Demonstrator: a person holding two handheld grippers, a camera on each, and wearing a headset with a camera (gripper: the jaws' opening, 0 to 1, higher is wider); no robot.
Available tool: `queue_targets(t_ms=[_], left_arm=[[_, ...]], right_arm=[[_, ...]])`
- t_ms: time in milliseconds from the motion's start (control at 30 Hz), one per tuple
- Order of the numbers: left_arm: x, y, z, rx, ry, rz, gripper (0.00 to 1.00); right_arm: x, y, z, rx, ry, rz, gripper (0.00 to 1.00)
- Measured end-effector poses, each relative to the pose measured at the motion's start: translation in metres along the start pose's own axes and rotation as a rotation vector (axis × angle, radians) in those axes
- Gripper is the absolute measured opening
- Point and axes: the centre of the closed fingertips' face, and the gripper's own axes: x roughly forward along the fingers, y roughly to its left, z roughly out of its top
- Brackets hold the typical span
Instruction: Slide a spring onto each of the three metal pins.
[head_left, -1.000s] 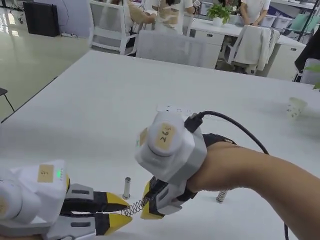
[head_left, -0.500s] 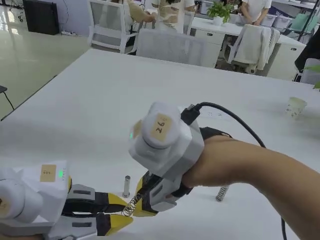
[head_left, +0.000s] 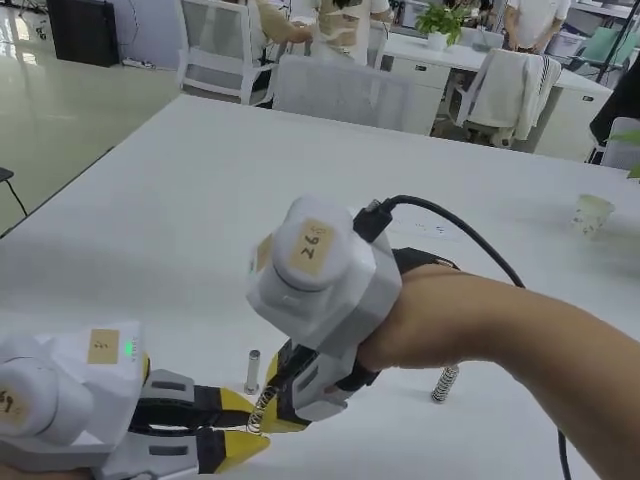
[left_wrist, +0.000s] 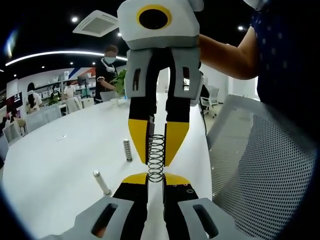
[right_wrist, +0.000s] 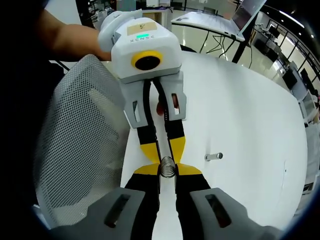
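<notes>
The left gripper (left_wrist: 155, 177) sits lowest at the near edge of the surface (head_left: 200, 220), level, pointing right. Its fingers (left_wrist: 135, 179) are closed to a narrow gap and pinch one end of the spring (left_wrist: 156, 157).

The right gripper (right_wrist: 168, 171) faces it tip to tip, pitched down and to the left, carried on a bare forearm (head_left: 500, 330) that reaches in from the right. Its fingers (left_wrist: 176, 140) press on both sides of the spring's other end. The spring is therefore clamped by both grippers, stretched between them just above the surface.

A bare pin (head_left: 253, 372) stands upright just beyond the finger tips, apart from the held spring. A second pin (head_left: 444, 384), already carrying a spring, stands further right, below the forearm.

A paper cup (head_left: 594, 214) stands near the far right edge; its contents cannot be determined. Chairs (head_left: 345, 95) stand beyond the far edge.
</notes>
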Motion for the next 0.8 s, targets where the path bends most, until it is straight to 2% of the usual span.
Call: queue_targets(t_ms=[800], left_arm=[[0.0040,-0.0022,-0.0018,0.002,0.002,-0.006,0.02]], right_arm=[[0.0018,0.0012,0.0009,-0.016,0.023,0.005,0.08]])
